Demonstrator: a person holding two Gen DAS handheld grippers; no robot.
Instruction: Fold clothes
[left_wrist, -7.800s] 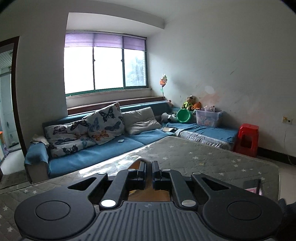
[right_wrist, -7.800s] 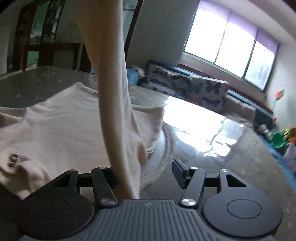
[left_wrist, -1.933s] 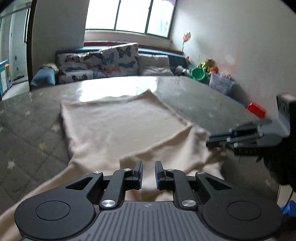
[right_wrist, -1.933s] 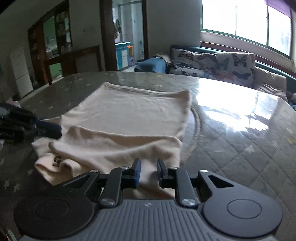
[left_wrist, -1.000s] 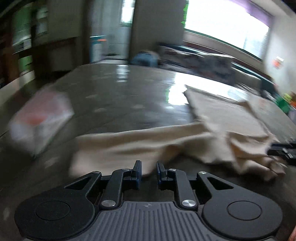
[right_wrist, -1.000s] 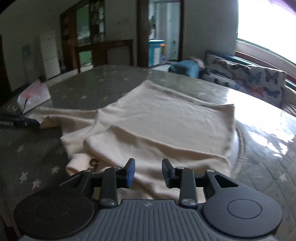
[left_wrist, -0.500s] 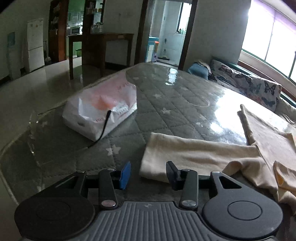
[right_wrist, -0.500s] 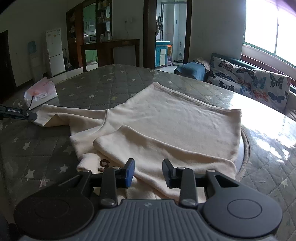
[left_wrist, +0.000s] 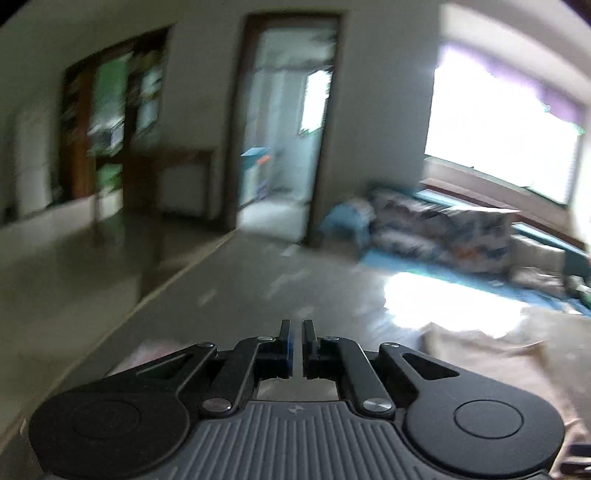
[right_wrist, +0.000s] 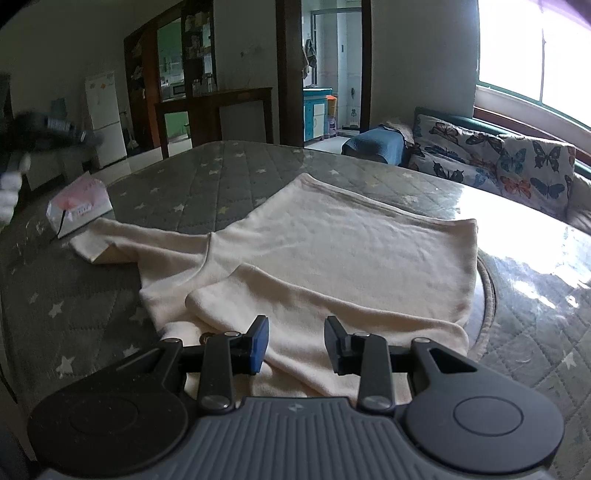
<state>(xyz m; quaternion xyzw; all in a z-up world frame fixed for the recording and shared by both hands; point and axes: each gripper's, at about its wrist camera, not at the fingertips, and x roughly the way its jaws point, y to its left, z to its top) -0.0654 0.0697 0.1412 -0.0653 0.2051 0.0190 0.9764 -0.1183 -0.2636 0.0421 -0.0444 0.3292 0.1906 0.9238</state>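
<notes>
Folding's mid-way: cream garment (right_wrist: 332, 251) flat on bench (right_wrist: 192, 184), near sleeve tucked, far-left sleeve (right_wrist: 122, 240) out; left hand-held gripper (left_wrist: 296, 341) just snapped closed w/ nothing in it, right hand-held gripper (right_wrist: 295, 343) part-open above near hem, next prob regrab sleeve.

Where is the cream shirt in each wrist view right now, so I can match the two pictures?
Left wrist: the shirt is a blurred cream patch at the lower right, right of the shut left gripper.
Right wrist: the shirt lies spread across the middle of the table, running under the open right gripper.
Shared landmark: the butterfly cushions, and, below the window.
</notes>
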